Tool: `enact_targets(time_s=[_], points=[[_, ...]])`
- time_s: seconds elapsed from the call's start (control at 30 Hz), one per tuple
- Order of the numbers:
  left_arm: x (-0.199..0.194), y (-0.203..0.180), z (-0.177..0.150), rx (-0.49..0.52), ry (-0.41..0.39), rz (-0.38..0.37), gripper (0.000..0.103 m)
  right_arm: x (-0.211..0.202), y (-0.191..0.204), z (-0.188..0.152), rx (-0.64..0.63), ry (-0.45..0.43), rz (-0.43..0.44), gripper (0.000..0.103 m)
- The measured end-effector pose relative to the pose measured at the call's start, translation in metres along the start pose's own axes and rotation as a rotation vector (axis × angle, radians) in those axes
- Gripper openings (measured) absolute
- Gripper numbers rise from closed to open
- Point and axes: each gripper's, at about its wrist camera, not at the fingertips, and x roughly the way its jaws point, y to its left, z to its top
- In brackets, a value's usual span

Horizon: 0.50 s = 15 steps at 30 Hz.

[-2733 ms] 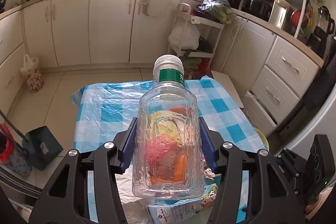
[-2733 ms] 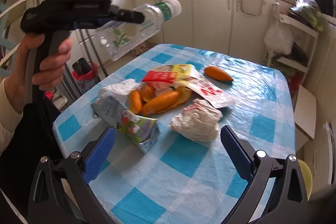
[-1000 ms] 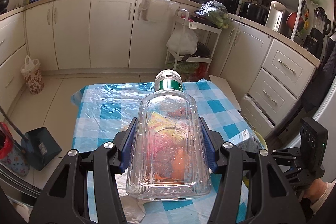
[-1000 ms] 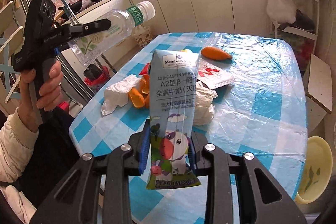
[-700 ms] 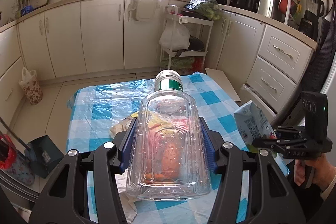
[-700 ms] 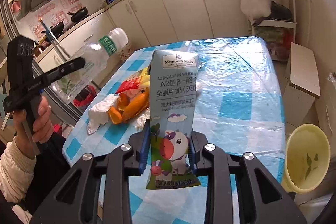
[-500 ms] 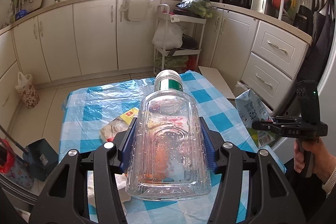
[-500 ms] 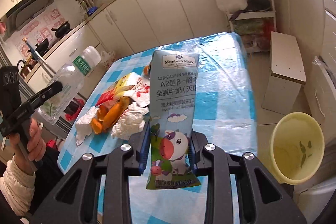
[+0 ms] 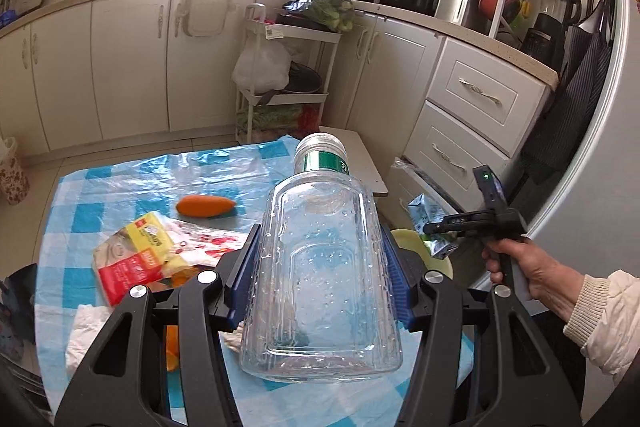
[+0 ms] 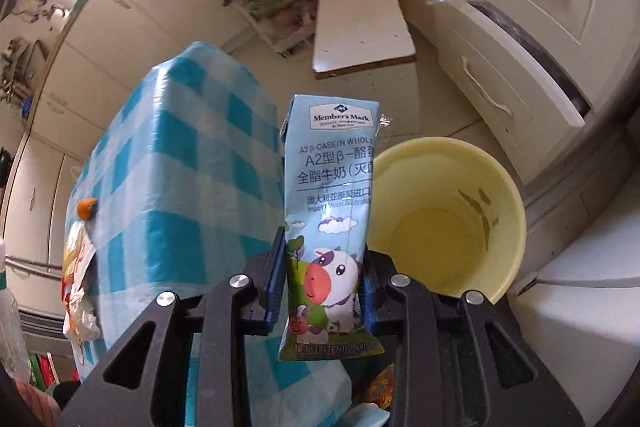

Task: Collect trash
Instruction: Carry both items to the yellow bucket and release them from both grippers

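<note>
My left gripper (image 9: 320,275) is shut on a clear empty plastic bottle (image 9: 320,283) with a white cap and green label, held over the near edge of the checked table (image 9: 100,195). My right gripper (image 10: 322,283) is shut on a light-blue milk carton (image 10: 330,211) with a cartoon cow. It points steeply down beside the table's end, with the carton just left of a pale yellow bin (image 10: 452,219) on the floor. In the left wrist view the carton (image 9: 430,223) hangs over the bin's rim (image 9: 404,239). Wrappers (image 9: 144,251), orange peel (image 9: 206,206) and tissue (image 9: 86,331) lie on the table.
White drawers (image 10: 516,67), one ajar, stand right of the bin. A low white stool (image 10: 364,23) and a wire trolley (image 9: 280,75) with bags stand beyond the table. A hand and cream sleeve (image 9: 560,291) hold the right gripper. Cabinets line the far wall.
The right gripper swung the carton off the table to the right, tilted down and rolled until it came beside the yellow bin. The left gripper carried the bottle rightwards along the table.
</note>
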Motion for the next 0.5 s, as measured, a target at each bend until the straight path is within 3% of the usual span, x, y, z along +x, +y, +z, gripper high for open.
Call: enact_targets(time_s=[0.1, 0.2, 0.33, 0.5], points=[[0.021, -0.022, 0.001, -0.004, 0.018, -0.037, 0.053, 0.018, -0.02, 0.006, 0.045, 0.057, -0.018, 0.038], [0.048, -0.049, 0.001, 0.0, 0.048, -0.072, 0.053, 0.019, -0.035, 0.012, 0.11, 0.047, -0.025, 0.045], [0.091, -0.09, -0.003, 0.019, 0.101, -0.126, 0.053, -0.024, -0.042, 0.018, 0.185, -0.131, 0.03, 0.06], [0.153, -0.14, -0.006, 0.029, 0.182, -0.172, 0.053, -0.091, -0.036, 0.016, 0.169, -0.437, 0.049, 0.077]])
